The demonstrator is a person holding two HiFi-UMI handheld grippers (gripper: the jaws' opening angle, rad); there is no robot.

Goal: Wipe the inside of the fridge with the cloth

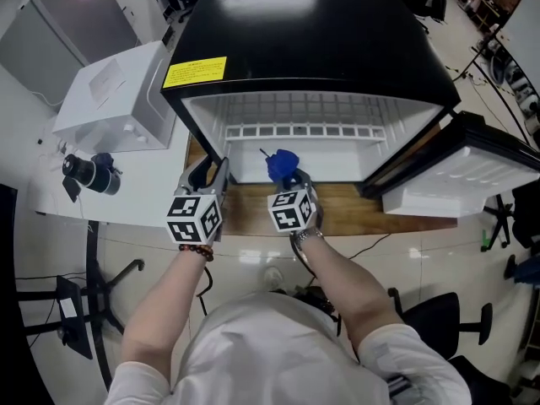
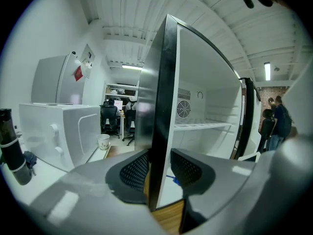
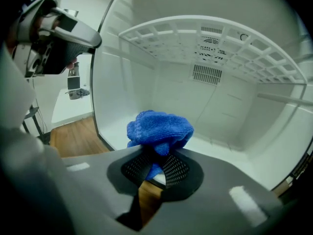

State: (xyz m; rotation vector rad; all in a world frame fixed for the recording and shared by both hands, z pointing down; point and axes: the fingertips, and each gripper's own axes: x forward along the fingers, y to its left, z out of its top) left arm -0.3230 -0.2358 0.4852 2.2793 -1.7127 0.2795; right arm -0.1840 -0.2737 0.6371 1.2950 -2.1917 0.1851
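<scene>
The fingers of the right gripper [image 3: 155, 163] are pinched shut on the blue cloth [image 3: 159, 130], bunched ahead of them at the fridge [image 1: 312, 49] mouth, its floor [image 3: 225, 153] just below and beyond, while the left gripper [image 2: 160, 170] clamps the left wall [image 2: 164, 97].

Left hand-held gripper [image 2: 159, 170] and right hand-held gripper [image 3: 155, 164] clamped

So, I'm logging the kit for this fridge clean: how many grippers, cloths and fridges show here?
Grippers: 2, the left gripper and the right gripper
Blue cloth: 1
Black fridge: 1
Total: 4
</scene>
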